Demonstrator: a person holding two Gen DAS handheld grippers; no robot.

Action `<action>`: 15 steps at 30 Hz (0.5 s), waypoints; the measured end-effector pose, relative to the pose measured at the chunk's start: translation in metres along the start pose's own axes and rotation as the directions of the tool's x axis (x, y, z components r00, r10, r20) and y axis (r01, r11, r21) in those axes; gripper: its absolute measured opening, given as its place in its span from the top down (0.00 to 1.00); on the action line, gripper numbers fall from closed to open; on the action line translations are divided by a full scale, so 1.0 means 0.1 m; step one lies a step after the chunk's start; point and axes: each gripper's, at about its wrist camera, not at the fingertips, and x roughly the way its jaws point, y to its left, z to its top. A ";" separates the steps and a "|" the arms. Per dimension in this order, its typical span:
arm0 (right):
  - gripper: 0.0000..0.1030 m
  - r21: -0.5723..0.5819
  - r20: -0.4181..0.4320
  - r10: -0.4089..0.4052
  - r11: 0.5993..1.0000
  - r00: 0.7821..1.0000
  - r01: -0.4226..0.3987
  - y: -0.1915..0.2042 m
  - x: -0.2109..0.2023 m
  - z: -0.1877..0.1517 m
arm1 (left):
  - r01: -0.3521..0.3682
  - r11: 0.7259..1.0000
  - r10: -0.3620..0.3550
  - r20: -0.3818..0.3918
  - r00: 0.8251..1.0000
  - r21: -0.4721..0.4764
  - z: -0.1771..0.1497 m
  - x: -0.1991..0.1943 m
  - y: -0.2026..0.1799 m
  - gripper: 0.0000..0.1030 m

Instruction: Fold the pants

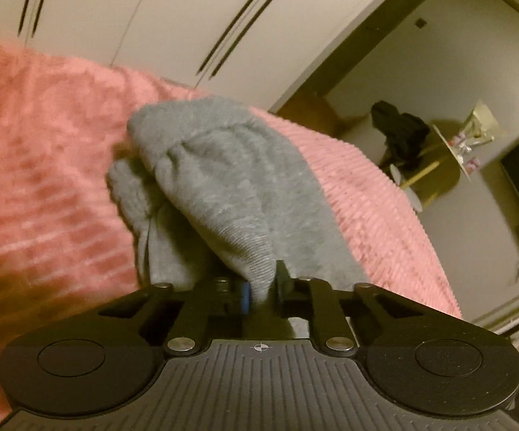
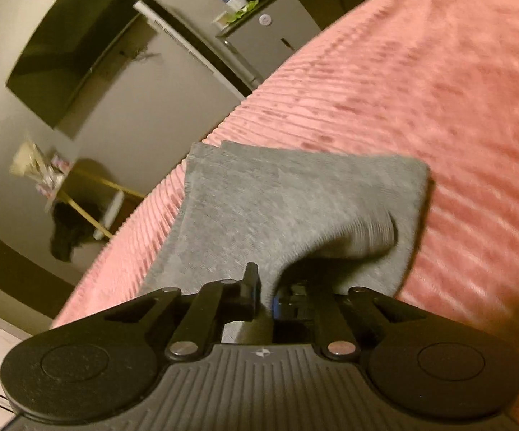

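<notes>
The grey knit pants (image 1: pixel 223 186) lie bunched on a pink ribbed bedspread (image 1: pixel 36 165). My left gripper (image 1: pixel 261 292) is shut on a ribbed edge of the pants and holds it lifted off the bed. In the right wrist view the pants (image 2: pixel 277 197) spread out in a flatter folded panel on the bedspread (image 2: pixel 421 89). My right gripper (image 2: pixel 266 296) is shut on another edge of the grey fabric, which rises in a fold to the jaws. Both views are motion-blurred.
The bed edge runs diagonally in both views. Beyond it stand a small round table (image 1: pixel 449 154) with dark clothing (image 1: pixel 399 133) beside it, a wall-mounted screen (image 2: pixel 72 54), a cabinet (image 2: pixel 270 43), and white wardrobe doors (image 1: pixel 187 18).
</notes>
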 end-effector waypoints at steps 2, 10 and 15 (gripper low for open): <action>0.94 -0.063 0.034 -0.008 0.998 0.999 0.011 0.16 -0.07 0.06 | 0.045 0.999 -0.046 0.059 0.997 0.015 0.05 -0.13 -0.04 0.87; 0.94 -0.145 0.162 0.065 0.989 0.985 -0.041 0.08 -0.42 -0.02 | 0.015 1.000 -0.016 0.103 0.995 0.003 -0.07 -0.37 0.22 0.86; 0.81 -0.095 0.020 -0.139 0.986 0.990 0.141 -0.24 -0.27 -0.13 | -0.297 0.955 0.295 0.069 0.953 0.019 -0.21 -0.29 0.23 0.26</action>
